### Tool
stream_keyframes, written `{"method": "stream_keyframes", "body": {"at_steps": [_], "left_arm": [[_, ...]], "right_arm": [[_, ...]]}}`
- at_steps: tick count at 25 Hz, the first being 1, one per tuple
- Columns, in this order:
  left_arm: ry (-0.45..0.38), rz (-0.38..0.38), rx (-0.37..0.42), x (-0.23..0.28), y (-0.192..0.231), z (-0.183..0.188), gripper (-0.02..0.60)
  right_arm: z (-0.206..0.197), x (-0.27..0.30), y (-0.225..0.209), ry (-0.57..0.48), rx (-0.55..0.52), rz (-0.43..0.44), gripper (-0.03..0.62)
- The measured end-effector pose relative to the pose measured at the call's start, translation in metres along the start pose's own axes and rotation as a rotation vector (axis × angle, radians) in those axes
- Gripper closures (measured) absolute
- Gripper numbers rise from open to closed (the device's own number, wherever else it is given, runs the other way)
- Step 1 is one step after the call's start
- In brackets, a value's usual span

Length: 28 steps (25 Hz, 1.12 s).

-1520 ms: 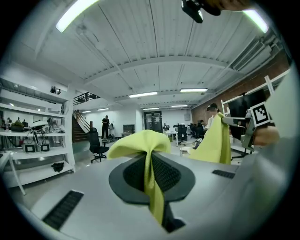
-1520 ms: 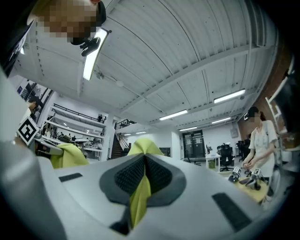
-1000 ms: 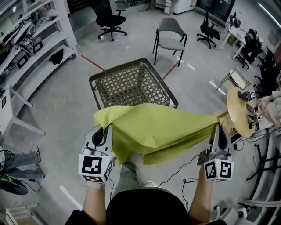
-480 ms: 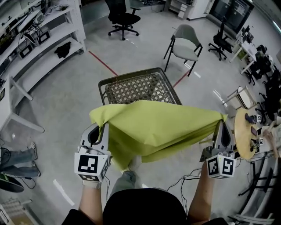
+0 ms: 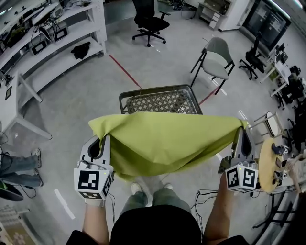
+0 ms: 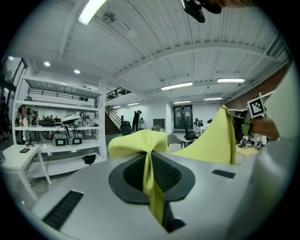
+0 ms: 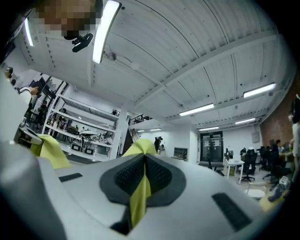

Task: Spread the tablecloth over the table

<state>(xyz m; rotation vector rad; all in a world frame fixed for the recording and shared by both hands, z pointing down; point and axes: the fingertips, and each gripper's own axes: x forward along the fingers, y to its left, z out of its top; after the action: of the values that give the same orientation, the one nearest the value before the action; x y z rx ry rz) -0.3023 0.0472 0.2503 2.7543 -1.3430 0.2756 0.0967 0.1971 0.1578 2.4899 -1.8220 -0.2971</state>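
Grey chair (image 5: 217, 60) around 1 o'clock, black office chair (image 5: 148, 18) at 12, white shelves (image 5: 57, 40) at 10, round wooden table (image 5: 266, 165) at 3.

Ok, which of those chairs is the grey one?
The grey chair with thin black legs, just past the table's far right corner. The back chair and the right-hand chair are black, on wheels.

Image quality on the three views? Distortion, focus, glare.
Head view: strong fisheye, shelves bow at the edge, cloth sharp. Left gripper view: dark round vignette, jaws close up and soft, ceiling light blown out. Right gripper view: same vignette, tube light glares, far room sharper than the jaws.
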Motion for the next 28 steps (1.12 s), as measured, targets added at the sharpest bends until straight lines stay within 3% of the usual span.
{"method": "stream_keyframes", "body": {"at_steps": [6,15,28], "left_arm": [[0.037,0.097,-0.009,0.012,0.020,-0.005,0.566],[0.105,0.259,-0.009,0.065,0.030,-0.010,0.565],[0.147,0.385,0.007,0.150,0.069,0.016,0.565]], "right_arm": [[-0.015,0.055,0.006,0.006,0.026,0.072,0.583],[-0.069,0.161,0.014,0.068,0.061,0.236,0.583],[-0.093,0.305,0.029,0.072,0.070,0.384,0.583]]}}
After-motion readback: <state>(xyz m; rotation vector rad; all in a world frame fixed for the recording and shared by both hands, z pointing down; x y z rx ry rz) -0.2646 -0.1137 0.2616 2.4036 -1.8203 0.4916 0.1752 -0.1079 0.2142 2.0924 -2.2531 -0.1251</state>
